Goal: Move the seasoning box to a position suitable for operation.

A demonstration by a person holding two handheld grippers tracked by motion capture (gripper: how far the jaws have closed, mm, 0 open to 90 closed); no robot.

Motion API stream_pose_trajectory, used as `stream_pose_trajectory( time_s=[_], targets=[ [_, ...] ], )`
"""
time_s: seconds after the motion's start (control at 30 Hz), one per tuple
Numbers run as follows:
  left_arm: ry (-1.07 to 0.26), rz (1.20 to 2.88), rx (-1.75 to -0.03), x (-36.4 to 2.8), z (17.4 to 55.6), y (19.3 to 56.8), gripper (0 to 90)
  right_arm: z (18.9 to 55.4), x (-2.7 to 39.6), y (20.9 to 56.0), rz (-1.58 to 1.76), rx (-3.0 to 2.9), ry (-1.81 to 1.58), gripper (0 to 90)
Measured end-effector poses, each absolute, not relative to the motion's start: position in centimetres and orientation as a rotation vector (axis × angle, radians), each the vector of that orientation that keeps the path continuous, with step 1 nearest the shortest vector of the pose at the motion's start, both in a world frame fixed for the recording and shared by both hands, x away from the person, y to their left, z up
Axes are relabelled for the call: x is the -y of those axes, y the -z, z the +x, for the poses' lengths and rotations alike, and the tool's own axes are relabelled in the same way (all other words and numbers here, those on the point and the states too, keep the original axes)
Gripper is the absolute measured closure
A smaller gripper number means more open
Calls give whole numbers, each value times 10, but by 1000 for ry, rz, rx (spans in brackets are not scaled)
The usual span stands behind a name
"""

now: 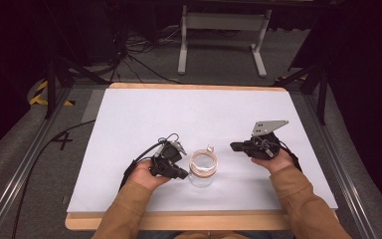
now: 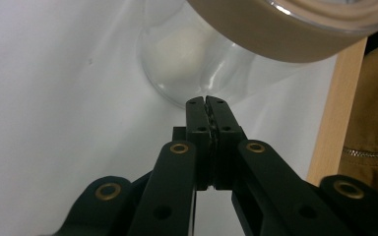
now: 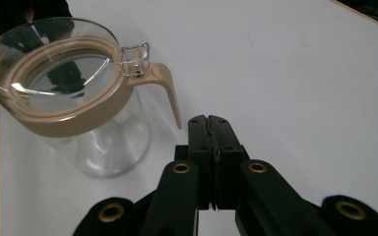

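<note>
A clear glass jar (image 1: 202, 167) with a beige rim and a clear lid stands upright near the front middle of the white table. In the right gripper view the jar (image 3: 66, 93) shows a beige latch lever (image 3: 167, 93) with a wire clasp hanging down its side. My left gripper (image 1: 183, 175) is shut and empty, its tips just left of the jar's base (image 2: 197, 69). My right gripper (image 1: 235, 146) is also shut with nothing in it, a short way to the right of the jar; its tips (image 3: 208, 119) lie close to the lever's end.
The white table top (image 1: 194, 114) has a wooden edge (image 1: 179, 219) at the front. A metal table frame (image 1: 224, 22) and cables lie on the carpet beyond. Tan sleeves (image 1: 303, 199) come in from the bottom.
</note>
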State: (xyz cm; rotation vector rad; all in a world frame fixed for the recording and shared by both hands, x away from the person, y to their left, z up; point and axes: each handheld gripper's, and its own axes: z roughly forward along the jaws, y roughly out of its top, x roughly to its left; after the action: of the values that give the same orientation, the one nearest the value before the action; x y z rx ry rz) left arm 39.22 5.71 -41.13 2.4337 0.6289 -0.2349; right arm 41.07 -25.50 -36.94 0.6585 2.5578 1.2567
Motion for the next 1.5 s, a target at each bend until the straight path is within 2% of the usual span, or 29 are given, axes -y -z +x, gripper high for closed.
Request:
stream_pose_trajectory(
  time_s=[0.17,0.47,0.67,0.83,1.03,1.3,1.4,1.5],
  targets=[
    [255,2482,-519,-43,392,411,880,407,261,368,672,-2541,-1258,890],
    [294,2502,-452,-28,395,410,880,400,273,368,704,-2520,-1247,890],
    [278,2458,-495,-37,400,403,865,398,278,368,722,-2507,-1247,890],
    [226,2418,-527,-50,402,387,855,397,277,369,720,-2513,-1239,890],
    [132,2291,-552,-62,403,362,854,392,282,369,733,-2497,-1228,890],
    [9,2164,-576,-57,402,347,849,385,289,367,753,-2474,-1226,890],
    [-40,2148,-590,-54,403,346,822,383,292,368,762,-2468,-1225,891],
    [-48,2127,-600,-52,403,346,822,380,294,367,765,-2460,-1225,890]
  ],
)
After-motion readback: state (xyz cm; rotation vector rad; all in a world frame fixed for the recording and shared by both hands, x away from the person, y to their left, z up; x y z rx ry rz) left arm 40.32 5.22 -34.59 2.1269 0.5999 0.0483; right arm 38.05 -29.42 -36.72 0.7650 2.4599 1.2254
